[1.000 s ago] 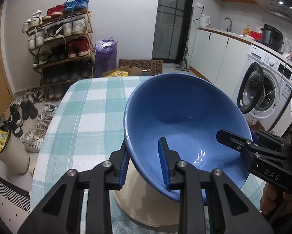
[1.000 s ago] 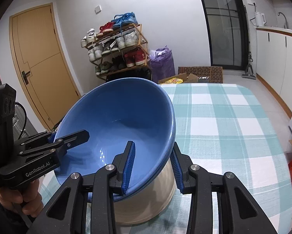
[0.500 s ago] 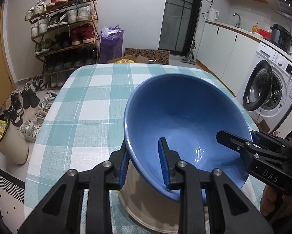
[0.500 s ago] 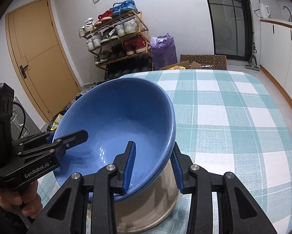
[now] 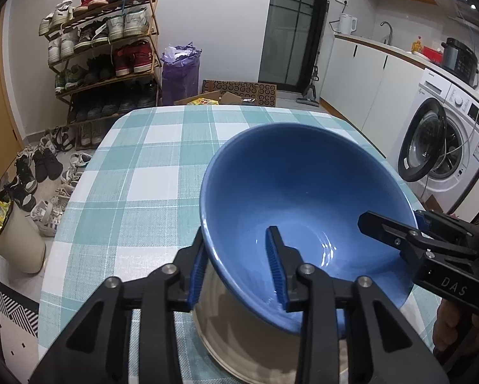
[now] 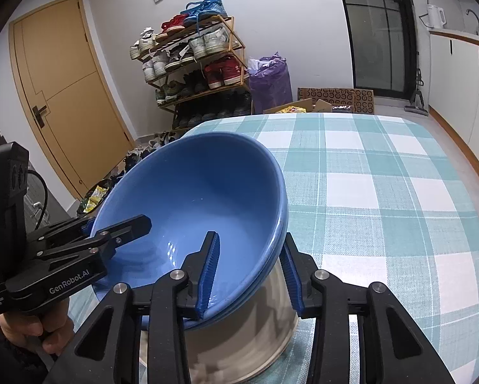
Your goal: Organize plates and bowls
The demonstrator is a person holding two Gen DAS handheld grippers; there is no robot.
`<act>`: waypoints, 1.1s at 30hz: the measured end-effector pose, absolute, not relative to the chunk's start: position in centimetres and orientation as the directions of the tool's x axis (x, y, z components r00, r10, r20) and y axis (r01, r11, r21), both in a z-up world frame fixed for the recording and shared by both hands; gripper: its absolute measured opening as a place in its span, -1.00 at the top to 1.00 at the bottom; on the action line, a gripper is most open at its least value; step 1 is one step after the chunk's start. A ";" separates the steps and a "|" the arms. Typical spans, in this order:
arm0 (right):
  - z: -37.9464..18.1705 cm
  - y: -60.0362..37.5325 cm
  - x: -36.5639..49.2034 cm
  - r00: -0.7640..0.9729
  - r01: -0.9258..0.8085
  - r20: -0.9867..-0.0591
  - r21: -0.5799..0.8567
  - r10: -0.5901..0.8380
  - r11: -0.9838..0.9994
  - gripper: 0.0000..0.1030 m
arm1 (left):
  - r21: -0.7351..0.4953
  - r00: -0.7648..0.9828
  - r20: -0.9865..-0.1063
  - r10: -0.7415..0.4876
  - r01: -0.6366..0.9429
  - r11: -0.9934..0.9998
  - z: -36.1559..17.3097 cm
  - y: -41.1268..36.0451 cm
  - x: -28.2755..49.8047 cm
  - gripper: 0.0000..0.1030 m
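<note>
Lower than a second ago, the blue bowl (image 5: 306,211) now sits on the table (image 5: 137,172) near its near edge, atop a cream base. Each gripper straddles one side of the rim to steady it. Left gripper (image 5: 236,268) jaws have just been opening, pads off the rim; right gripper (image 6: 250,272) has also eased, released.

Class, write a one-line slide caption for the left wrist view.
Two grippers straddle the rim of a blue bowl above a checked tablecloth.
</note>
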State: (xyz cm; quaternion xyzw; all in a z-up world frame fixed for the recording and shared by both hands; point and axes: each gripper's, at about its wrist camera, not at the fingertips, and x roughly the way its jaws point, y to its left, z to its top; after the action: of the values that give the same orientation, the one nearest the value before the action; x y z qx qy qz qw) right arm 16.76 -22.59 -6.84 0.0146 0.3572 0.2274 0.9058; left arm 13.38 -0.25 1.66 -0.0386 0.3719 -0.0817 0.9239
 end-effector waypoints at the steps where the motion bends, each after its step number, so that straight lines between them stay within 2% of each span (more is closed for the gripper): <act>1: -6.7 -22.6 16.8 0.644 -0.403 -0.637 0.189 0.424 0.895 0.17 | -0.135 0.713 -0.676 -0.185 0.127 0.983 1.8 -0.2 13.3 0.10; 3: -6.6 -22.7 16.7 0.647 -0.408 -0.626 0.199 0.436 0.891 0.05 | -0.134 0.717 -0.672 -0.186 0.129 0.983 2.0 -0.1 13.1 0.07; 6: -6.4 -22.9 16.7 0.652 -0.412 -0.622 0.190 0.434 0.891 0.02 | -0.123 0.723 -0.667 -0.180 0.131 0.984 2.0 0.0 12.9 -0.04; 10: -6.1 -23.4 16.4 0.665 -0.419 -0.602 0.188 0.441 0.888 -0.22 | -0.116 0.735 -0.656 -0.174 0.130 0.985 2.3 0.2 12.5 -0.12; 12: -6.1 -23.8 16.2 0.667 -0.426 -0.595 0.187 0.447 0.885 -0.23 | -0.109 0.740 -0.651 -0.171 0.132 0.985 2.4 0.3 12.3 -0.15; 13: -6.0 -23.8 16.1 0.669 -0.431 -0.593 0.183 0.449 0.884 -0.31 | -0.104 0.746 -0.645 -0.169 0.133 0.986 2.6 0.3 12.1 -0.24; 14: -5.9 -23.9 15.9 0.672 -0.437 -0.587 0.178 0.452 0.881 -0.38 | -0.094 0.751 -0.641 -0.160 0.131 0.987 2.7 0.3 11.9 -0.42; 16: -5.7 -24.3 15.4 0.684 -0.452 -0.563 0.173 0.464 0.875 -0.60 | -0.071 0.773 -0.619 -0.141 0.123 0.990 2.9 0.4 11.3 -0.60; 18: -5.3 -24.8 14.6 0.704 -0.464 -0.531 0.158 0.472 0.872 -0.67 | -0.054 0.790 -0.597 -0.137 0.131 0.990 3.1 0.4 10.7 -0.63; 20: -5.0 -25.2 13.9 0.720 -0.476 -0.507 0.138 0.475 0.869 -0.77 | -0.041 0.803 -0.581 -0.132 0.133 0.990 3.2 0.5 10.2 -0.76; 22: -4.8 -25.5 13.1 0.734 -0.485 -0.483 0.121 0.478 0.866 -0.98 | -0.031 0.820 -0.558 -0.123 0.128 0.991 3.3 0.7 9.6 -0.86; 25: -4.4 -26.1 12.0 0.755 -0.498 -0.438 0.099 0.487 0.861 -0.98 | -0.023 0.851 -0.515 -0.106 0.109 0.994 3.4 1.0 8.7 -1.00; 33: -4.5 -26.9 10.0 0.773 -0.517 -0.387 0.075 0.503 0.853 -0.98 | -0.018 0.884 -0.458 -0.089 0.091 0.996 3.1 1.8 7.3 -1.00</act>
State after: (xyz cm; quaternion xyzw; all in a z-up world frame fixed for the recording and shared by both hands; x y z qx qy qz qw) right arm 9.99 -26.93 -4.53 -0.0179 0.2005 0.2708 0.9414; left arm 7.28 1.79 3.14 0.0019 0.2359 -0.0463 0.9707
